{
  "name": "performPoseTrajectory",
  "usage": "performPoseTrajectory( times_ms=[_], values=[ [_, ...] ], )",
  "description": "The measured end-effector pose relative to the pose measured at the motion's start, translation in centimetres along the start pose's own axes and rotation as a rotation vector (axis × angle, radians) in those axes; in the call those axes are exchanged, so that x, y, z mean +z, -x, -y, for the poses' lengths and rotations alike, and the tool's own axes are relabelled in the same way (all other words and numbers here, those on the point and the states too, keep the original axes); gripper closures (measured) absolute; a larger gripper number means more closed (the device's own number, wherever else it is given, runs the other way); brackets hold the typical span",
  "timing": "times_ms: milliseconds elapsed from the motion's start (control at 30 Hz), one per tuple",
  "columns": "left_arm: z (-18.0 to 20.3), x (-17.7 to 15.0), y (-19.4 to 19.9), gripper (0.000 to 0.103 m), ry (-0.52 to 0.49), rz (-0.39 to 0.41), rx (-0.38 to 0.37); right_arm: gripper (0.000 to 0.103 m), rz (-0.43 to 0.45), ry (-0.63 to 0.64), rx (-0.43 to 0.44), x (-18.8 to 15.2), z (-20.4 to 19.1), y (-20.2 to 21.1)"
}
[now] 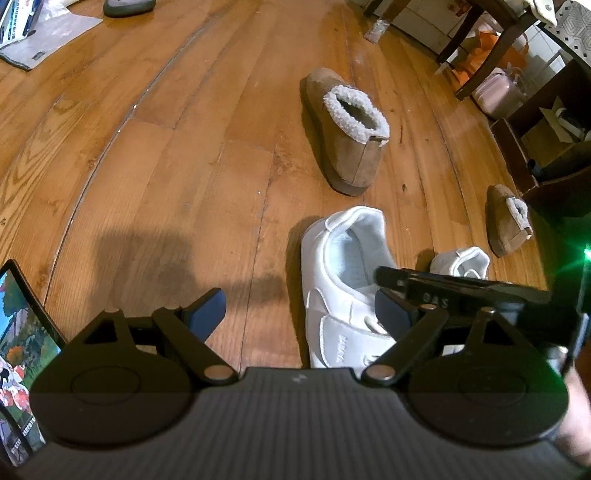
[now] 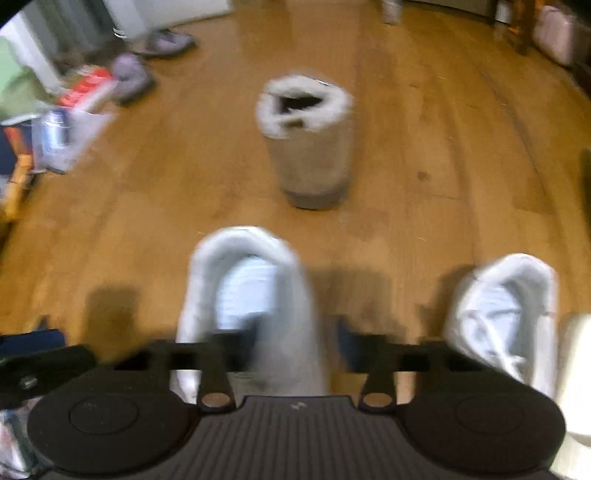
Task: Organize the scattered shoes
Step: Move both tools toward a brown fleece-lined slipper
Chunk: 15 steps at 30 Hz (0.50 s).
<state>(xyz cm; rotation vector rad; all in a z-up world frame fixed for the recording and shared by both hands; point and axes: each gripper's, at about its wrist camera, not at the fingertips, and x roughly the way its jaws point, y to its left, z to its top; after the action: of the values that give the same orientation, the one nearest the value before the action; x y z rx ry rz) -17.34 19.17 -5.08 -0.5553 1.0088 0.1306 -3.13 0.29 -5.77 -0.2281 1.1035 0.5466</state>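
Note:
A white sneaker [image 1: 340, 280] lies on the wood floor, heel away from me, and a second white sneaker [image 1: 461, 260] lies to its right. My left gripper [image 1: 301, 314] hovers open over the first one; its right finger [image 1: 393, 314] sits above the laces and touches nothing. In the blurred right wrist view my right gripper [image 2: 299, 339] straddles the side wall of that sneaker [image 2: 243, 280], one finger inside the opening, and looks shut on it. The other sneaker [image 2: 506, 310] rests at the right. Two brown fleece-lined slippers [image 1: 343, 129] [image 1: 506, 218] stand farther off.
A grey shoe [image 1: 127, 7] and papers [image 1: 48, 33] lie at the far left. Dark chair legs [image 1: 491, 55], a cardboard box [image 1: 535, 147] and bags crowd the right. A lit screen [image 1: 18, 332] leans at my left. Two grey shoes [image 2: 166, 42] and clutter [image 2: 74, 110] fill the right view's left side.

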Motion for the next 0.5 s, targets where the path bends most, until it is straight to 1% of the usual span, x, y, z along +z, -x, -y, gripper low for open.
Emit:
performPoseTrajectory(
  times_ms=[33, 67, 133, 167, 200, 267, 333, 367, 400, 467, 500],
  values=[
    [-0.1, 0.0, -0.1, 0.015, 0.003, -0.002, 0.002, 0.087, 0.012, -0.008, 0.001, 0.0, 0.1, 0.5],
    [0.0, 0.0, -0.2, 0.015, 0.003, -0.002, 0.001, 0.093, 0.017, -0.036, 0.011, 0.0, 0.6, 0.8],
    [0.1, 0.1, -0.3, 0.015, 0.0, -0.001, -0.002, 0.097, 0.029, -0.091, 0.028, 0.0, 1.7, 1.5],
    [0.3, 0.1, -0.3, 0.015, -0.002, -0.002, -0.003, 0.103, 0.043, -0.106, 0.022, 0.0, 2.1, 2.1],
    [0.4, 0.0, -0.3, 0.015, -0.005, -0.003, -0.004, 0.103, 0.059, -0.105, 0.002, 0.0, 2.3, 2.6],
    [0.6, 0.0, -0.4, 0.015, -0.01, -0.004, -0.006, 0.103, 0.11, -0.096, -0.097, 0.3, 3.1, 4.2],
    [1.0, -0.1, -0.4, 0.015, -0.018, -0.005, -0.007, 0.103, 0.11, -0.159, -0.095, 0.7, 4.4, 5.1],
    [1.1, -0.1, -0.4, 0.015, -0.021, -0.005, -0.008, 0.096, 0.103, -0.196, -0.09, 1.0, 5.2, 5.6],
    [1.3, -0.2, -0.4, 0.015, -0.024, -0.006, -0.01, 0.091, 0.094, -0.206, -0.079, 1.0, 5.4, 5.8],
    [1.5, -0.3, -0.4, 0.015, -0.032, -0.008, -0.013, 0.062, 0.073, -0.232, -0.025, 0.9, 5.8, 5.4],
    [1.6, -0.4, -0.4, 0.015, -0.035, -0.008, -0.013, 0.059, 0.065, -0.235, 0.0, 0.7, 5.7, 5.1]
  ],
)
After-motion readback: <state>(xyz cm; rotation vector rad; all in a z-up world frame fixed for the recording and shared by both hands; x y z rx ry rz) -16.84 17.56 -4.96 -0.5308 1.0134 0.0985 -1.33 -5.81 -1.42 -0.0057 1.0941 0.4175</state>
